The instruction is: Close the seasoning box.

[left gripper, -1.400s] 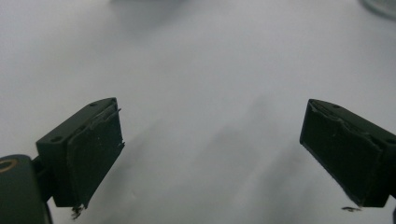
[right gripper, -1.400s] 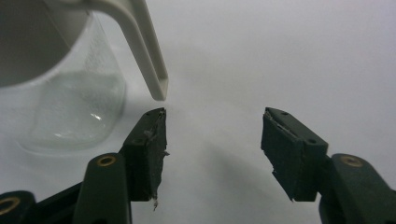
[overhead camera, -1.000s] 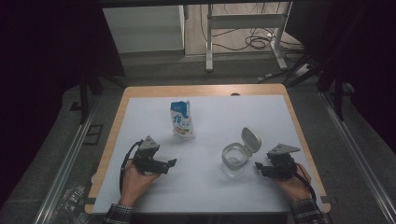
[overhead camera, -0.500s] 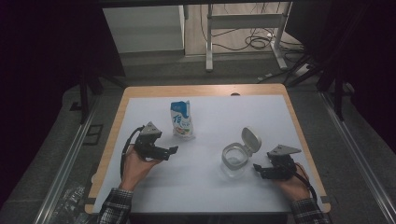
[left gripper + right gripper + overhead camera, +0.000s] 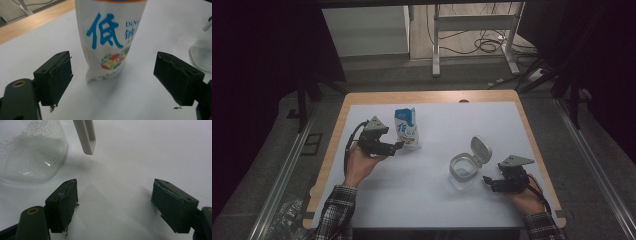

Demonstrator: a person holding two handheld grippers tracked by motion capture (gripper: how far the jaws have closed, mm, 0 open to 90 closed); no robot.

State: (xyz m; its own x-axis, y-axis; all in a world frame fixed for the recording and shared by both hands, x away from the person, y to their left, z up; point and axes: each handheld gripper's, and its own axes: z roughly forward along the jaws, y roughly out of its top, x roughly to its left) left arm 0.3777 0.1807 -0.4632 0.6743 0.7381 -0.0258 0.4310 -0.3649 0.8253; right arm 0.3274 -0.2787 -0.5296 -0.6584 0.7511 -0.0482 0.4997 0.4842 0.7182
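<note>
Jaws of left gripper (image 5: 398, 145) and right gripper (image 5: 486, 180) spread, released, left just narrowing, right just widening, nothing between, one upright white pouch with blue lettering (image 5: 406, 129), one clear plastic jar (image 5: 463, 168) holding white granules, its flip lid (image 5: 480, 149) open, on white worktop (image 5: 432, 200).

We read a lab recording bay: dark curtains (image 5: 257, 75) flank the table (image 5: 432, 97), floor cables (image 5: 484, 45) behind it.

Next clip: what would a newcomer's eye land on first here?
The white pouch with blue print stands upright at the back left of the white table mat, with the left hand-held gripper open just before it. At the front right sits a clear plastic jar, its flip lid open, beside the open right hand-held gripper.
</note>
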